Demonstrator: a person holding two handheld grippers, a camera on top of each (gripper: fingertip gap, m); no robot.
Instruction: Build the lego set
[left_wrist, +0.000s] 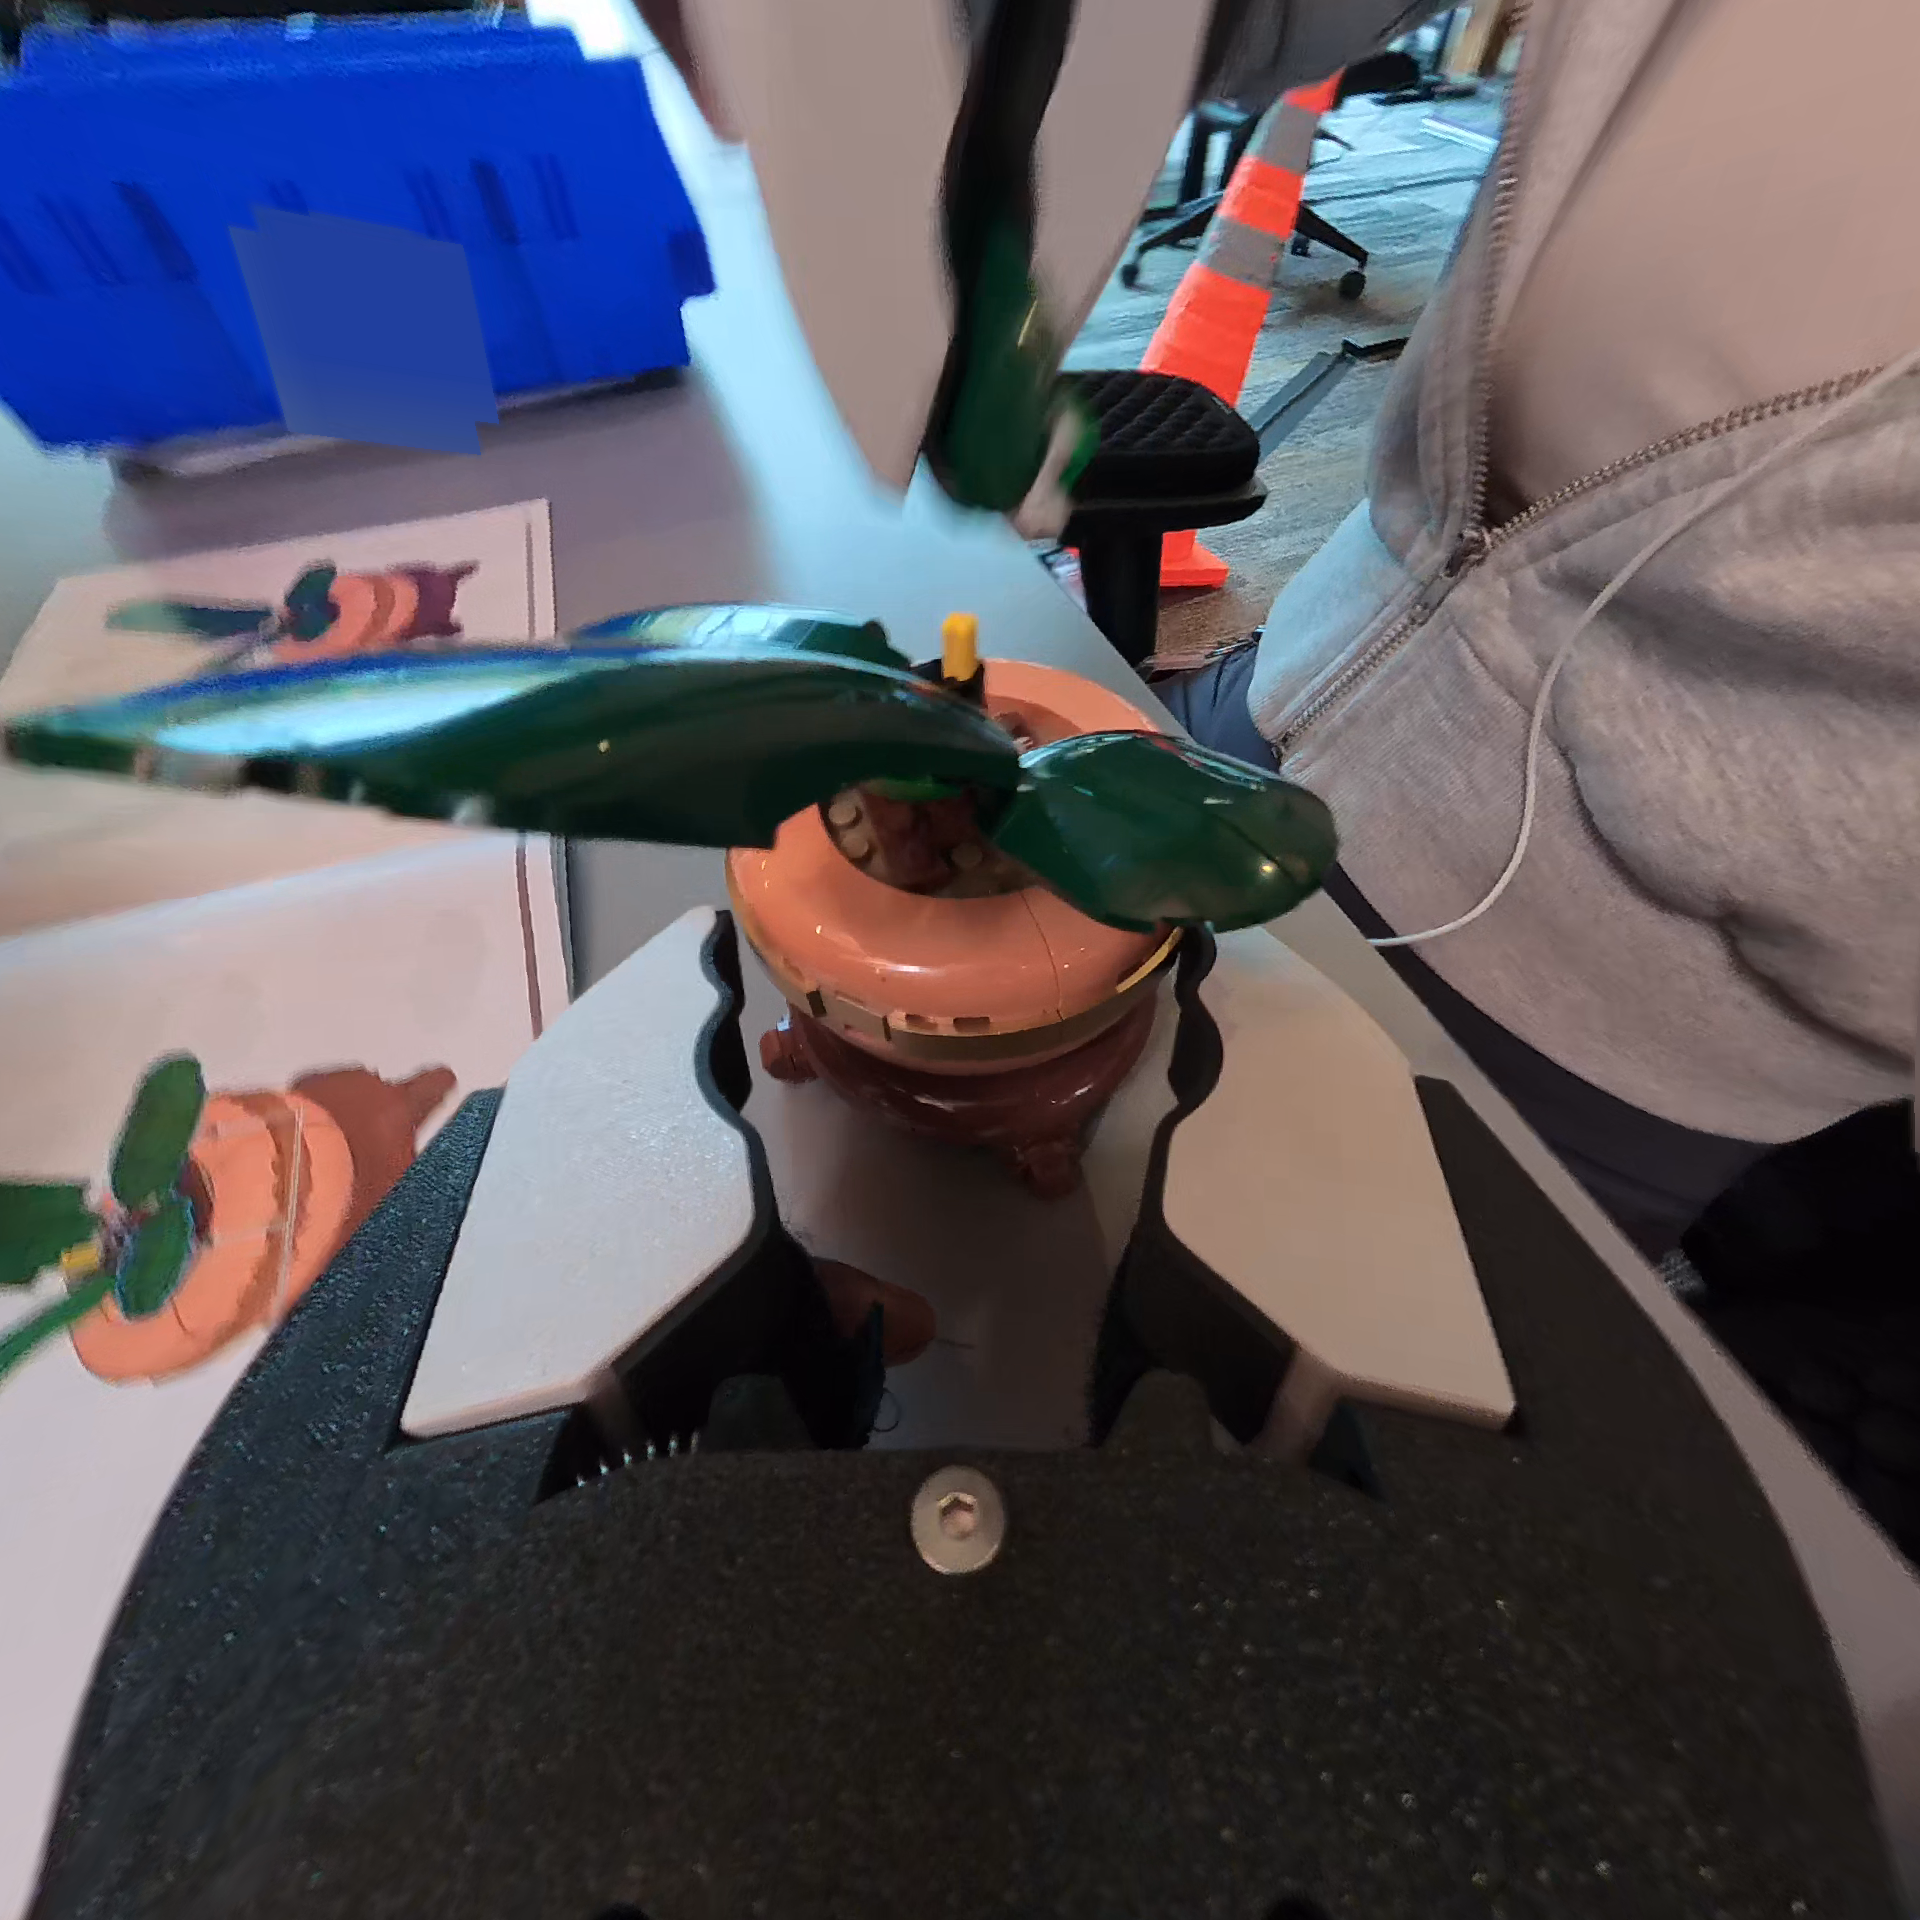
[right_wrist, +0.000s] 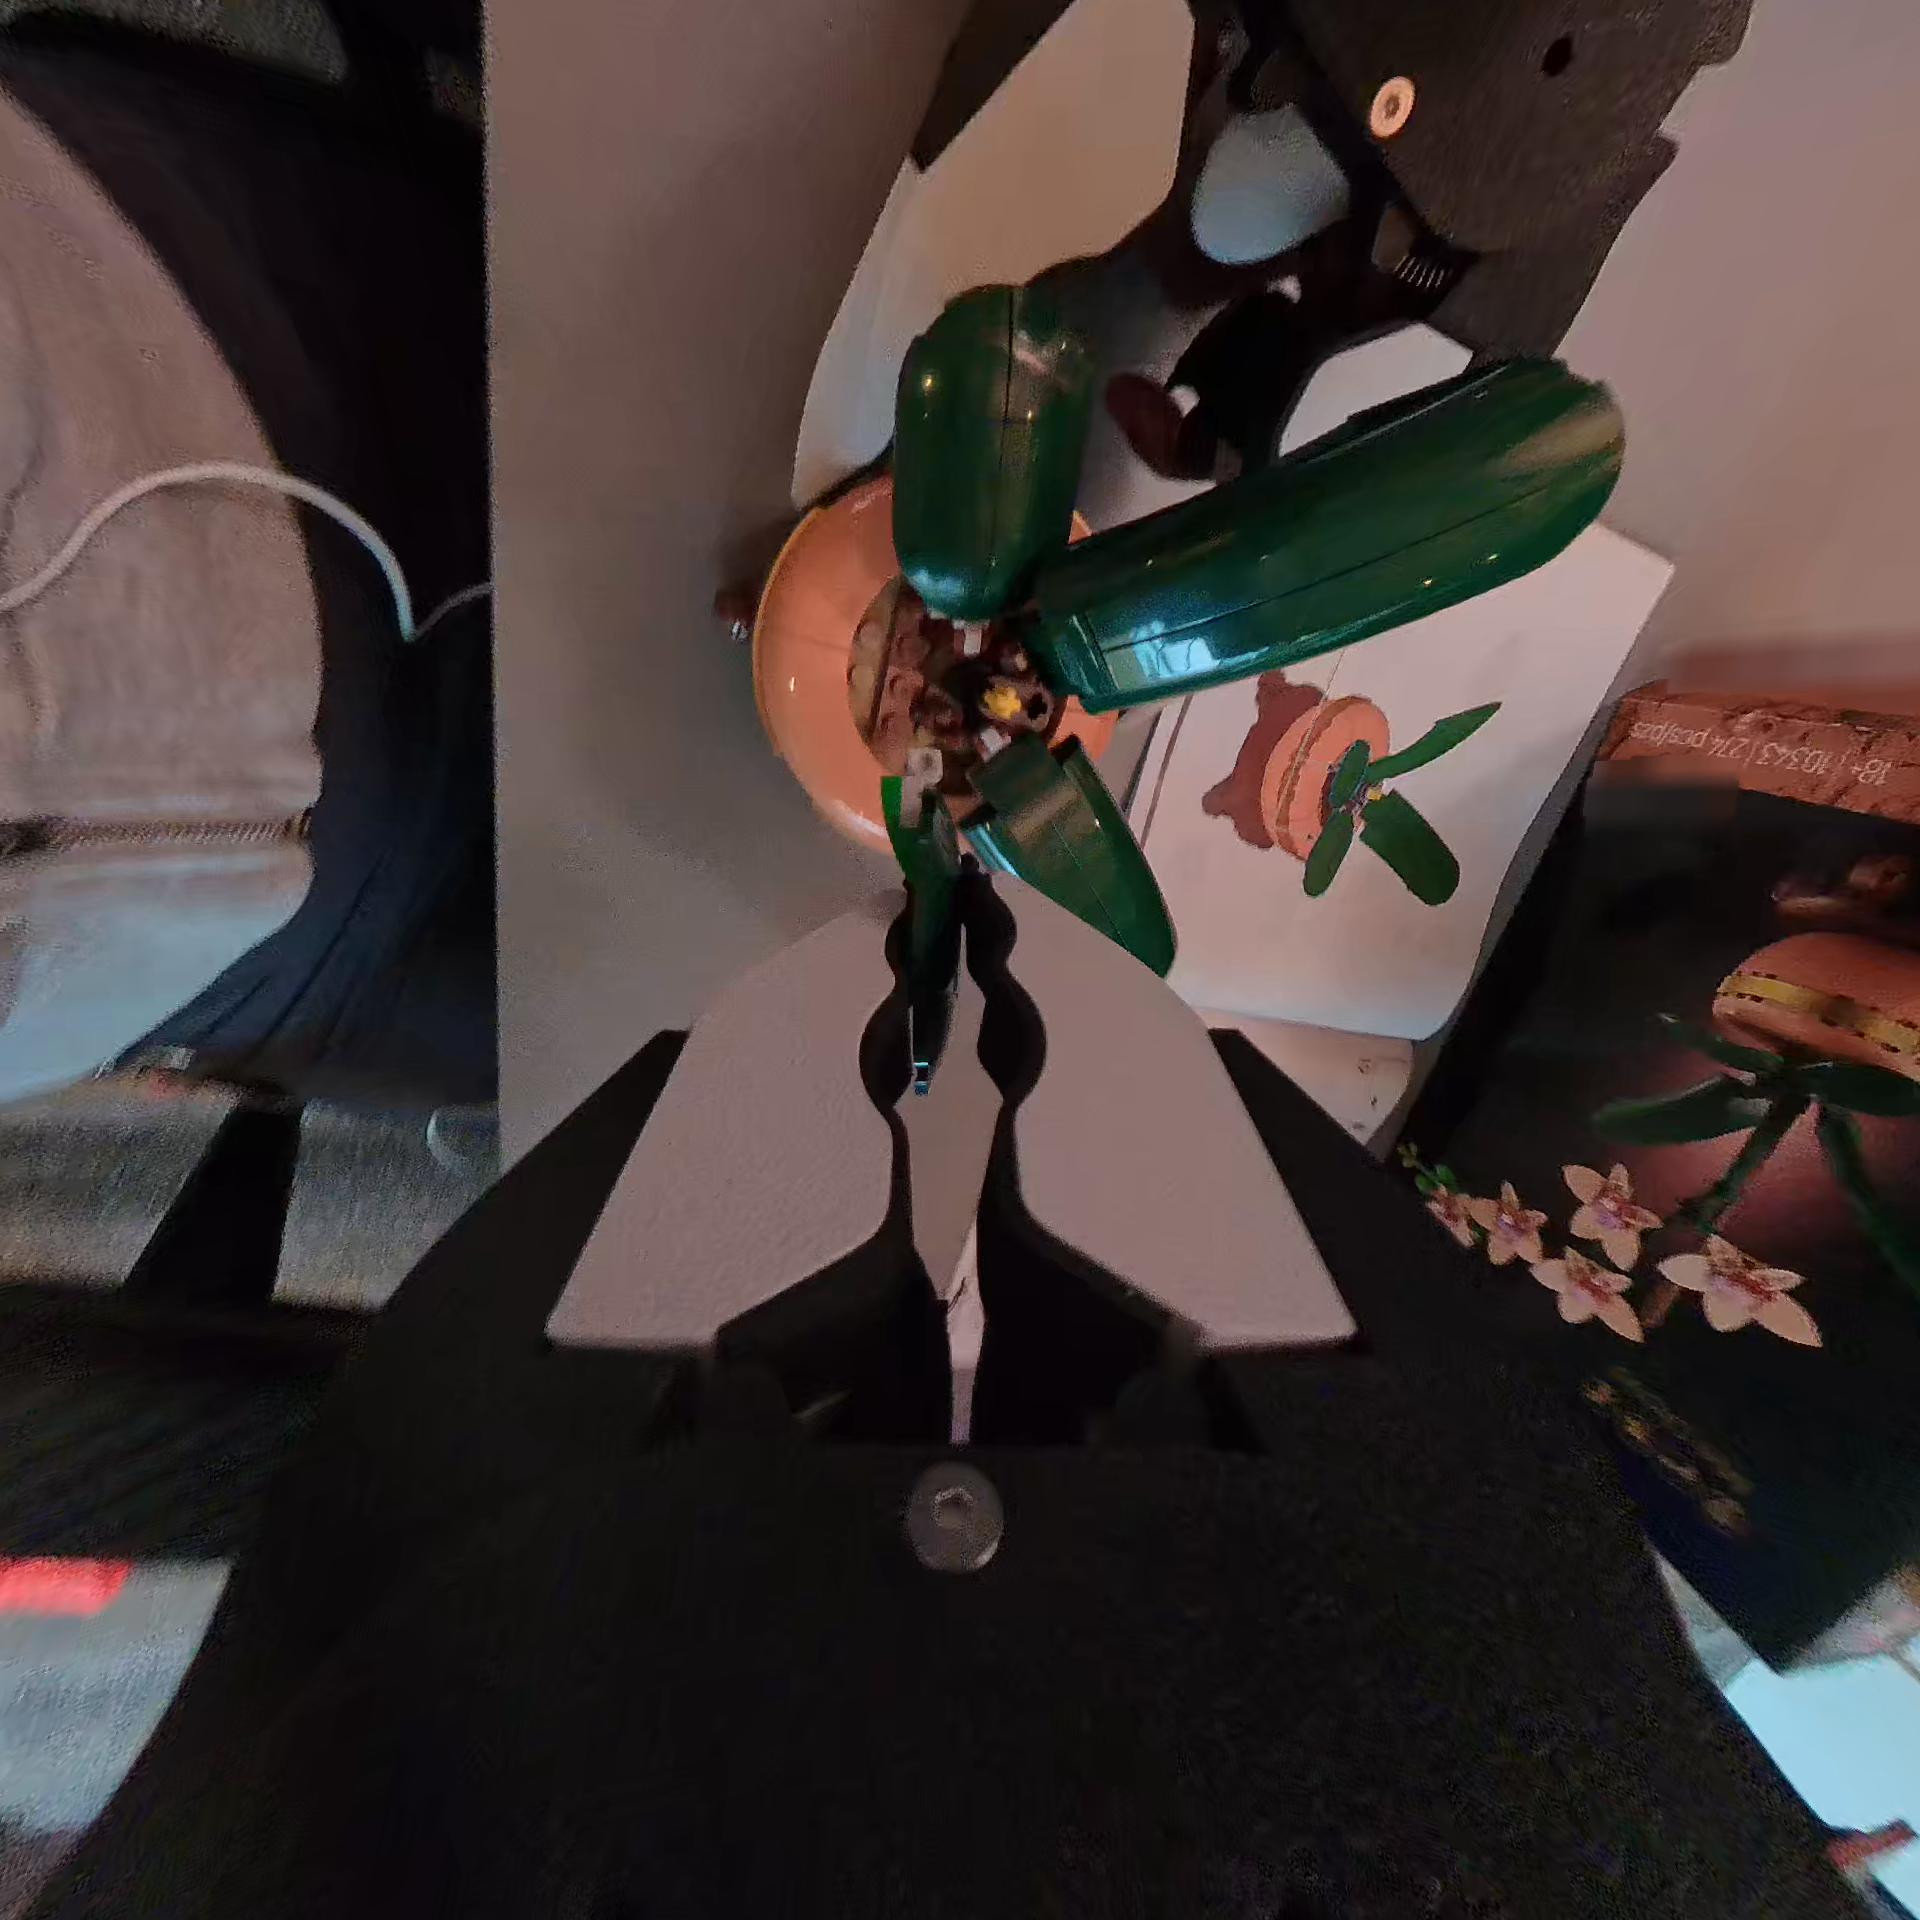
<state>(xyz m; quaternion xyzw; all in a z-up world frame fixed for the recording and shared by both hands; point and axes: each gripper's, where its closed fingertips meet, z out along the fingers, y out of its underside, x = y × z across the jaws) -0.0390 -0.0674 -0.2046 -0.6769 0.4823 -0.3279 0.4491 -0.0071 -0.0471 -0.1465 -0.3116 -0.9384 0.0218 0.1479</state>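
- The long dark-green lego leaf (left_wrist: 499, 727) ahead of the left gripper (left_wrist: 961, 997) was smeared by blur, its far tip cut off at the picture's edge.
- The leaves hid most of the pot's brown core (left_wrist: 914, 831).
- The right gripper's (right_wrist: 940, 966) fingertips covered much of the thin green piece (right_wrist: 928, 935) between them.
- The blue plastic crate (left_wrist: 312, 229) far ahead on the left was blurred.

surface: grey table (left_wrist: 665, 499) | on it: blue bin (left_wrist: 312, 208); instruction booklet (left_wrist: 260, 966); lego pot (left_wrist: 935, 997)
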